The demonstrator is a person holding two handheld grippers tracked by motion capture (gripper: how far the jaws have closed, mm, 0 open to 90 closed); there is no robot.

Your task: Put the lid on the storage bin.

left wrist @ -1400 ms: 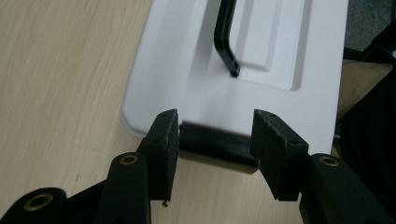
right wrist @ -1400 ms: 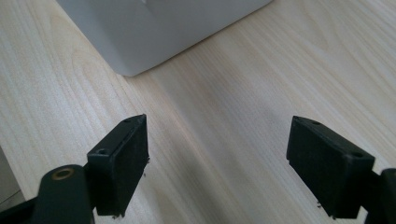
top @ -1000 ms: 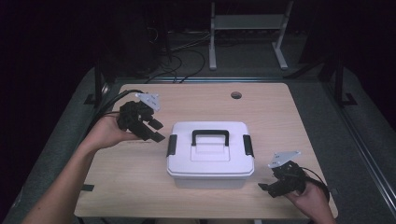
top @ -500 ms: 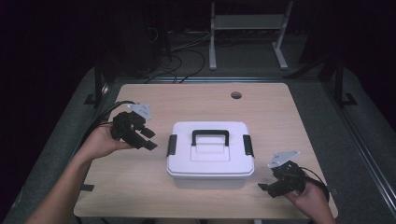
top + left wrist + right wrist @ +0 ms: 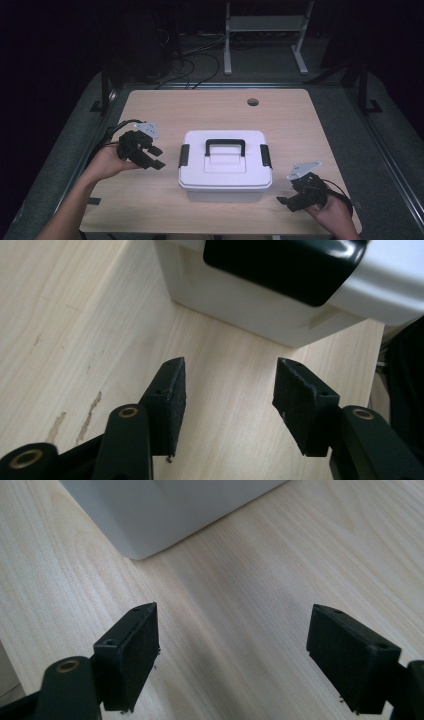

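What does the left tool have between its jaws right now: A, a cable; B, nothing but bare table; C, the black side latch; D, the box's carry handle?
B: the left tool stands open over the bare table, short of the white box and its black latch.

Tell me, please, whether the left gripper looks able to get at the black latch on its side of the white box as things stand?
Probably yes. The left gripper is open and empty, its jaws having just opened further, and bare table lies between it and the latch on the white box.
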